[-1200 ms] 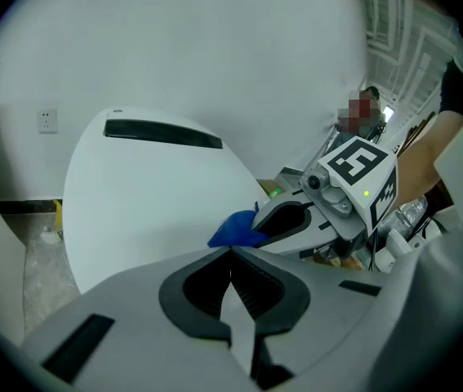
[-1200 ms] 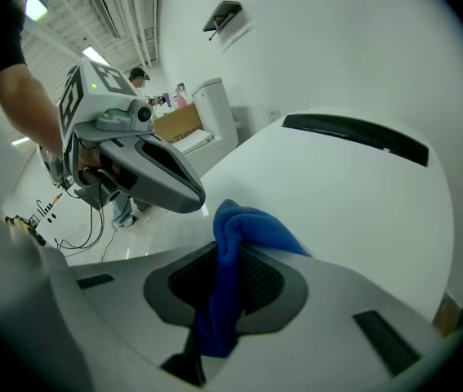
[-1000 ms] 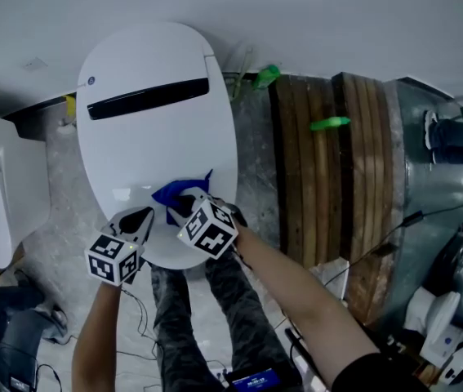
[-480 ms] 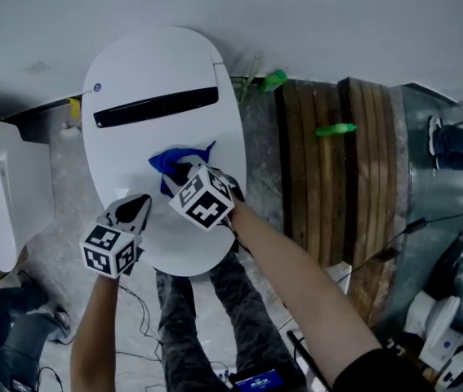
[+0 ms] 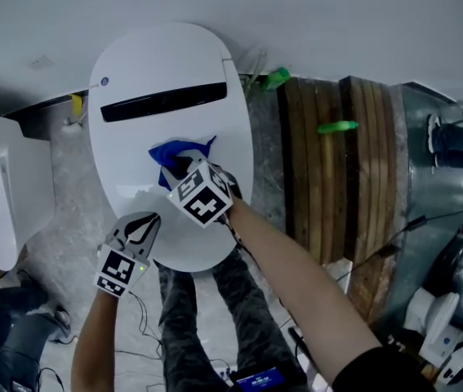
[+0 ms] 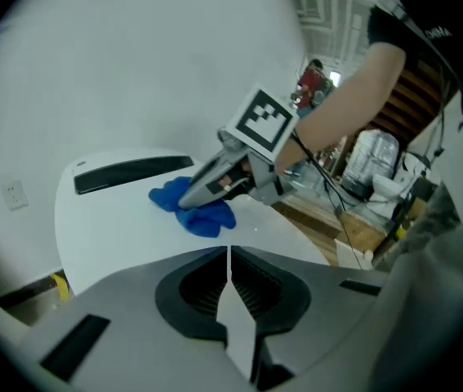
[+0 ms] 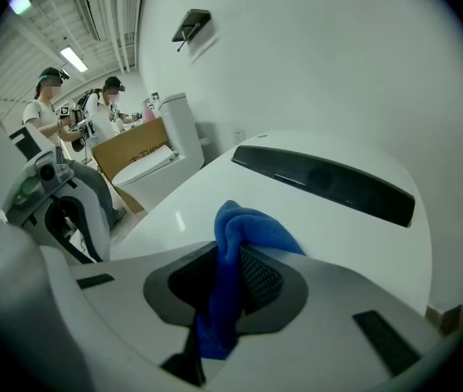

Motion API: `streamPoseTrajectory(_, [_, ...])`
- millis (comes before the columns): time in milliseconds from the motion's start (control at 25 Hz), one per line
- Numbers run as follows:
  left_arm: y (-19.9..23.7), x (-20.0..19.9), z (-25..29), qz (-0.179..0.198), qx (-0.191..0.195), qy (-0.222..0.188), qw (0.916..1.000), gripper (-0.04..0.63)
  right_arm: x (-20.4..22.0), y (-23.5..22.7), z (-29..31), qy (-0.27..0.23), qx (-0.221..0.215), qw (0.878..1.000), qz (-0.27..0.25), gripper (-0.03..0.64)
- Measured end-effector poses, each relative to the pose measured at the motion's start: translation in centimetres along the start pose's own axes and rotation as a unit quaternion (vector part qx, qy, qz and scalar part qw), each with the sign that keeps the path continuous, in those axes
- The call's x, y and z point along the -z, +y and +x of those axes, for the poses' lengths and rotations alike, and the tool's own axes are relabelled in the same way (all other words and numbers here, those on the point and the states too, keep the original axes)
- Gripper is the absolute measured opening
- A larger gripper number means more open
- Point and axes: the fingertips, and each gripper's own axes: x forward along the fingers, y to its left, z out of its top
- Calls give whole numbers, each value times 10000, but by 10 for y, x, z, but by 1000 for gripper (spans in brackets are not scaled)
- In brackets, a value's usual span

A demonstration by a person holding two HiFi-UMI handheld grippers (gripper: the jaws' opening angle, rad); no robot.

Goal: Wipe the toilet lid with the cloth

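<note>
Here the right gripper [image 7: 224,260] pinches the cloth [image 7: 251,229] between its jaws.

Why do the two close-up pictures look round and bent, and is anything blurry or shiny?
Both gripper views are fisheye: dark rounded corners, the toilet lid bulging. In the left gripper view the right edge smears, the cloth is clear. The head view is straighter and evenly lit, with small glints on the lid.

no legible text or labels

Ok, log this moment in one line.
right tongs: shut on blue cloth | cloth: on toilet lid | left tongs: shut, empty
</note>
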Motion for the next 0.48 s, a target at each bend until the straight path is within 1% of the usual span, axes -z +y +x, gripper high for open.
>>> streamPoseTrajectory(80, [-23, 16, -4, 696, 135, 203, 9973, 14, 5, 10, 0, -3, -37, 10000, -4, 67])
streamPoseTrajectory(120, [-36, 25, -6, 1077, 218, 316, 9934, 19, 8, 14, -1, -6, -57, 10000, 32, 67])
streamPoseTrajectory(160, [-50, 35, -8, 1476, 306, 446, 9876, 56, 12, 19, -2, -5, -78, 9999, 88, 67])
streamPoseTrajectory(200, [-62, 46, -8, 1898, 377, 593, 9793, 128, 15, 24, -2, -9, -101, 9998, 142, 67])
streamPoseTrajectory(240, [-74, 58, -9, 2341, 420, 741, 9685, 184, 18, 28, -3, -30, -121, 9998, 177, 67])
streamPoseTrajectory(280, [-84, 69, -8, 2779, 437, 876, 9556, 214, 20, 32, -4, -66, -133, 9997, 194, 67])
streamPoseTrajectory(320, [-95, 81, -7, 3192, 437, 993, 9414, 237, 23, 35, -5, -94, -141, 9996, 213, 67])
streamPoseTrajectory(360, [-104, 92, -6, 3570, 428, 1089, 9268, 282, 26, 38, -7, -101, -151, 9995, 242, 67])
streamPoseTrajectory(400, [-114, 103, -4, 3899, 415, 1153, 9126, 313, 29, 41, -9, -99, -166, 9994, 277, 67])
streamPoseTrajectory(440, [-122, 113, -3, 4166, 398, 1182, 9005, 327, 32, 43, -11, -101, -182, 9993, 304, 67])
streamPoseTrajectory(480, [-129, 121, -1, 4371, 365, 1184, 8909, 339, 35, 45, -13, -112, -198, 9992, 315, 67])
